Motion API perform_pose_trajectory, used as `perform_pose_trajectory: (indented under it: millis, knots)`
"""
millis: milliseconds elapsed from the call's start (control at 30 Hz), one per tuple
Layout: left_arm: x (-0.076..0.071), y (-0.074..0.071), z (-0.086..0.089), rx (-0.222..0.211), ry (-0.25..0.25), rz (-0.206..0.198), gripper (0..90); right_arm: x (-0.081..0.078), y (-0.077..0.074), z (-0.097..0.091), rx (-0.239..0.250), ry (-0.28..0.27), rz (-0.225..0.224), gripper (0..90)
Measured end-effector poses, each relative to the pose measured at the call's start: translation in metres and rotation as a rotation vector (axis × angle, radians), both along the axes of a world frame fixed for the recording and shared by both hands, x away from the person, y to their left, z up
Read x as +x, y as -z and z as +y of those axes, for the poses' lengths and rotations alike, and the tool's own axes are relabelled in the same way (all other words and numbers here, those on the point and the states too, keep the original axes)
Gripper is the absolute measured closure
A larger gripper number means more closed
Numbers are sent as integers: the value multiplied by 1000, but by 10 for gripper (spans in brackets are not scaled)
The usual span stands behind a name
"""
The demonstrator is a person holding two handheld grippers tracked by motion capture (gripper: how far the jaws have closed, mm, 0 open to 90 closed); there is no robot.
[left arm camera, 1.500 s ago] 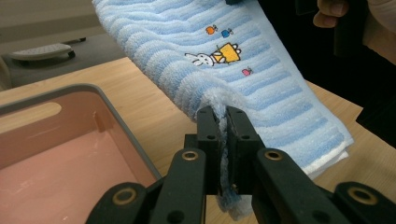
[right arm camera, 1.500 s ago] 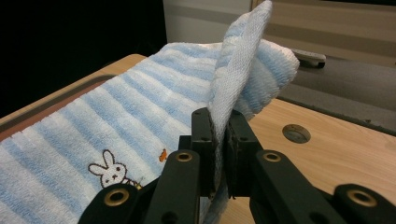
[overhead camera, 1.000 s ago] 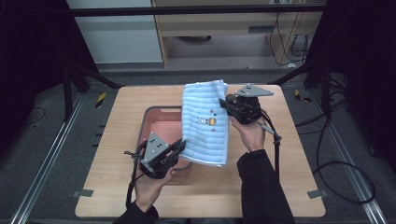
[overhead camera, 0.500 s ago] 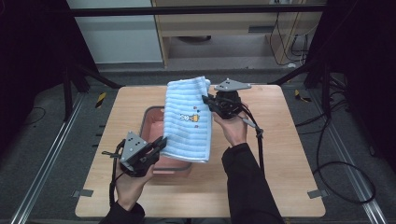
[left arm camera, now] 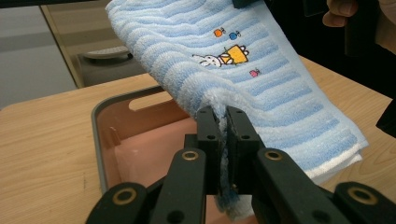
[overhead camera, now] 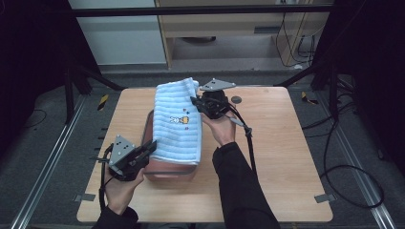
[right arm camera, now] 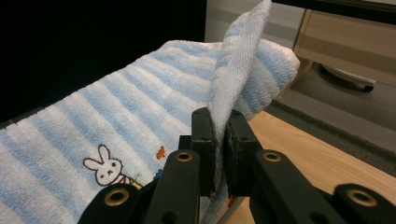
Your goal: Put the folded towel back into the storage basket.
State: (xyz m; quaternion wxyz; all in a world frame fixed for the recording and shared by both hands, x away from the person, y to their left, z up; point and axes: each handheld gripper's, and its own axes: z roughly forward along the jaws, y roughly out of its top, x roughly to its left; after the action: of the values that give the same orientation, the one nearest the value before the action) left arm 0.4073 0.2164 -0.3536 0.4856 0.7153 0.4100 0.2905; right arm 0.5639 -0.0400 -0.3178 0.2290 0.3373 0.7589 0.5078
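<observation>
The left gripper (overhead camera: pixel 148 149) sits at about 7 o'clock on the table (overhead camera: pixel 286 157) in the high view, its jaws clamped on a near corner of the light-blue striped towel (overhead camera: pixel 179 121). In the left gripper view, that gripper (left arm camera: pixel 222 122) has the towel's (left arm camera: pixel 261 84) folded edge squeezed between its two black pads, with fringe hanging below them. The right gripper (overhead camera: pixel 197 104) lies at about 12 o'clock from the table's middle, its jaws pinching the towel's far edge. In the right gripper view, this gripper (right arm camera: pixel 219 123) nips a thin upright fold of towel (right arm camera: pixel 140 98) cloth, which rises above the pads.

The towel hangs stretched between the two grippers, raised at its far end and sloping down toward the person. A small rabbit picture (overhead camera: pixel 175 119) shows near its middle. Beneath the towel stands a pink tub (overhead camera: pixel 168 170) with a grey rim, on the wooden table, at roughly 9 o'clock from the table's centre; the towel covers most of it.
</observation>
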Motion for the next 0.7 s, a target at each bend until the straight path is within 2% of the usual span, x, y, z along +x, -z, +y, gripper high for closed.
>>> perform_pose_trajectory:
  millis: [233,333,467,500,567,600,700]
  knots:
    - [1,3,10,-7,-18,-2,847,5,2,16,-5,-18,2,842]
    - [3,9,15,-2,-28,18,847,7,5,21,-16,-24,1,842]
    - [6,13,15,7,-30,27,847,11,13,24,-27,-22,17,842]
    - [8,17,16,20,-32,23,847,13,15,25,-31,-23,20,842]
    - [9,19,16,21,-40,44,847,15,19,26,-34,-23,25,842]
    - [10,20,17,27,-41,35,847,15,20,27,-34,-23,27,842]
    - [11,24,17,24,-45,55,847,17,26,29,-39,-26,33,842]
